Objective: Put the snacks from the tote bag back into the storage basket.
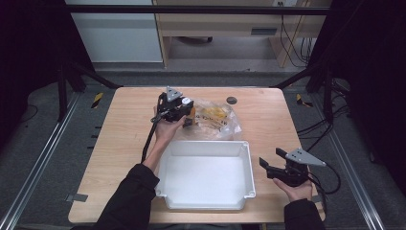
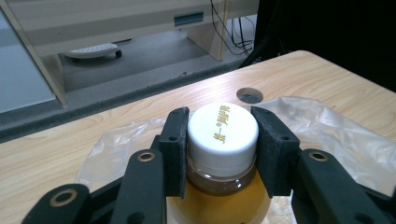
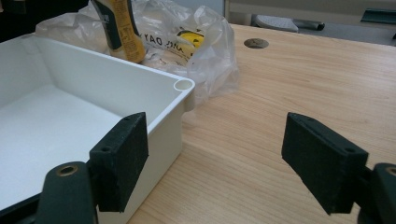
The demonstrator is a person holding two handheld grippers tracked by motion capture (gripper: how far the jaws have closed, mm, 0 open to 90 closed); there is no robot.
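Observation:
My left gripper [image 2: 222,140] is shut on a bottle [image 2: 224,186] of amber liquid, its pads pressing both sides of the white cap [image 2: 223,128]. In the high view the left gripper [image 1: 184,112] holds the bottle [image 1: 190,110] above the clear plastic bag [image 1: 218,120] at the table's far middle. The bag [image 3: 187,42] holds yellow-labelled items. My right gripper [image 3: 215,158] stands open over bare wood, nothing between its jaws, beside the right wall of a white tray [image 3: 163,100]. From above, the right gripper [image 1: 269,160] rests near the table's front right.
The white tray [image 1: 203,148] is empty and takes up the front middle of the wooden table [image 1: 124,139]. A round cable hole [image 1: 231,100] lies behind the bag. Black frame bars stand at both far corners. A cable trails from the left gripper along the forearm.

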